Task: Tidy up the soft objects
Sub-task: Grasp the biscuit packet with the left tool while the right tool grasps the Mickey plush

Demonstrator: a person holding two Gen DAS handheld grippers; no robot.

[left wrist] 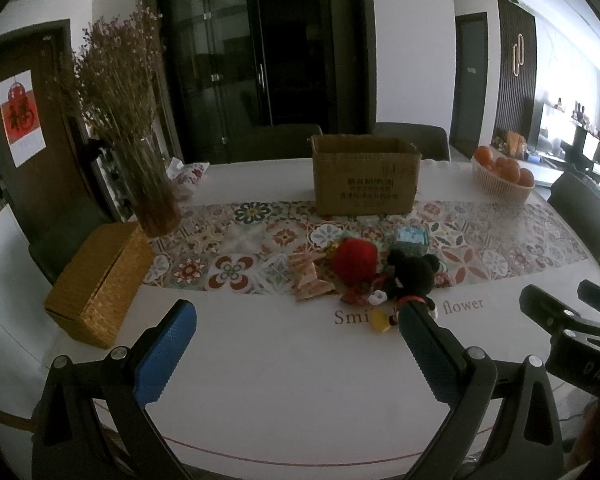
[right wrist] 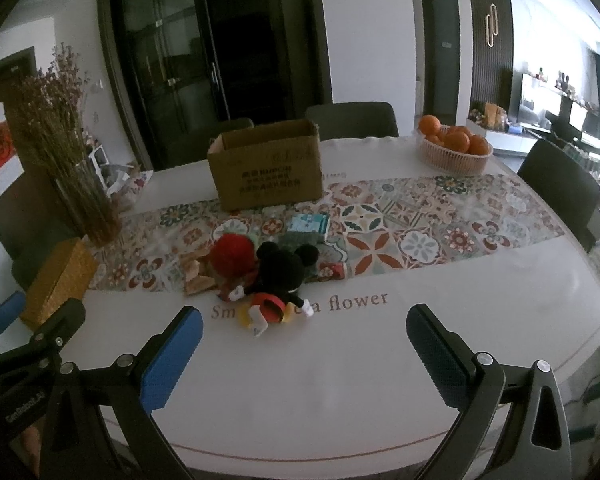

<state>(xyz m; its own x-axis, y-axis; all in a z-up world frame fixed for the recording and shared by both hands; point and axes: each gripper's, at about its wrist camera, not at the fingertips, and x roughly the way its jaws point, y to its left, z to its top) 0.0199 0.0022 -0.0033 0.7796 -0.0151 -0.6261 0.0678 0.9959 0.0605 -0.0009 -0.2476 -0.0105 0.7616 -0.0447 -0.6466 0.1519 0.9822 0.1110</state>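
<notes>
A black mouse plush toy (left wrist: 412, 276) (right wrist: 280, 276) lies face down at the patterned runner's near edge, beside a red fluffy ball (left wrist: 354, 258) (right wrist: 233, 256). Folded patterned cloths (left wrist: 308, 276) (right wrist: 198, 276) and a teal packet (left wrist: 411, 238) (right wrist: 308, 226) lie around them. An open cardboard box (left wrist: 364, 176) (right wrist: 266, 164) stands behind the pile. My left gripper (left wrist: 300, 344) hangs open over the bare white tabletop, short of the pile. My right gripper (right wrist: 304, 348) is open too, just in front of the plush. Both are empty.
A woven yellow box (left wrist: 98, 284) (right wrist: 58, 280) sits at the left, with a vase of dried flowers (left wrist: 140, 152) (right wrist: 80, 176) behind it. A basket of oranges (left wrist: 502, 178) (right wrist: 454, 148) stands far right. Dark chairs (right wrist: 352, 120) ring the table (right wrist: 340, 380).
</notes>
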